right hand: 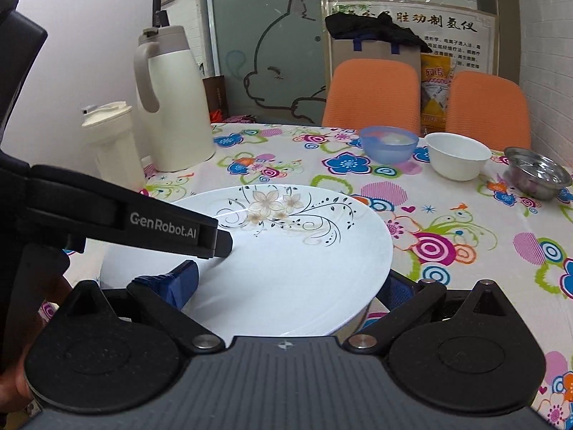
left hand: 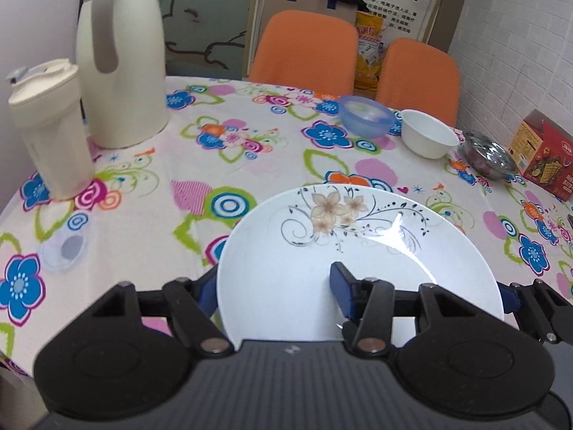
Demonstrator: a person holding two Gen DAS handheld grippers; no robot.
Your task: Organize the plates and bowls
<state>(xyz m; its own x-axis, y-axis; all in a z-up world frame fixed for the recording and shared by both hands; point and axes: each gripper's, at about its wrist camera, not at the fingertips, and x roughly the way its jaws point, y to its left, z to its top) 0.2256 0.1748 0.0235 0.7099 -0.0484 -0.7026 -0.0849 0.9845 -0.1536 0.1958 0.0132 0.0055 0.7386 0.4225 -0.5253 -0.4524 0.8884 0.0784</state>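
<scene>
A round white ceramic plate with a brown flower and black scroll pattern (left hand: pixel 358 261) is gripped from both sides above the flowered tablecloth (left hand: pixel 250 165). The left gripper (left hand: pixel 275 295) takes the plate's left edge between its blue-padded fingers (left hand: pixel 340 288): one pad lies on the plate's upper face and the other sits under the rim at the left, so the fingers are closed onto the plate. In the right wrist view the right gripper (right hand: pixel 286 288) holds the plate's right part the same way, with one blue pad (right hand: pixel 182 283) on top and the other below the rim at the right, though that lower pad is mostly hidden and its contact is hard to confirm. The left gripper's black finger marked GenRobot.AI crosses the plate from the left in that view.

The plate looks tilted, its far patterned rim higher than the near part. Well beyond it, near the table's far edge, a translucent blue plastic bowl (left hand: pixel 365 116), a plain white bowl (left hand: pixel 428 132) and a shiny metal bowl (left hand: pixel 489 159) stand in a row, close beside one another. At the far left stand a tall cream thermos jug with a grey handle (left hand: pixel 121 68) and a smaller cream lidded tumbler (left hand: pixel 50 129). Two orange chairs (left hand: pixel 304 46) stand behind the table, and a red printed carton (left hand: pixel 544 157) lies at the right
</scene>
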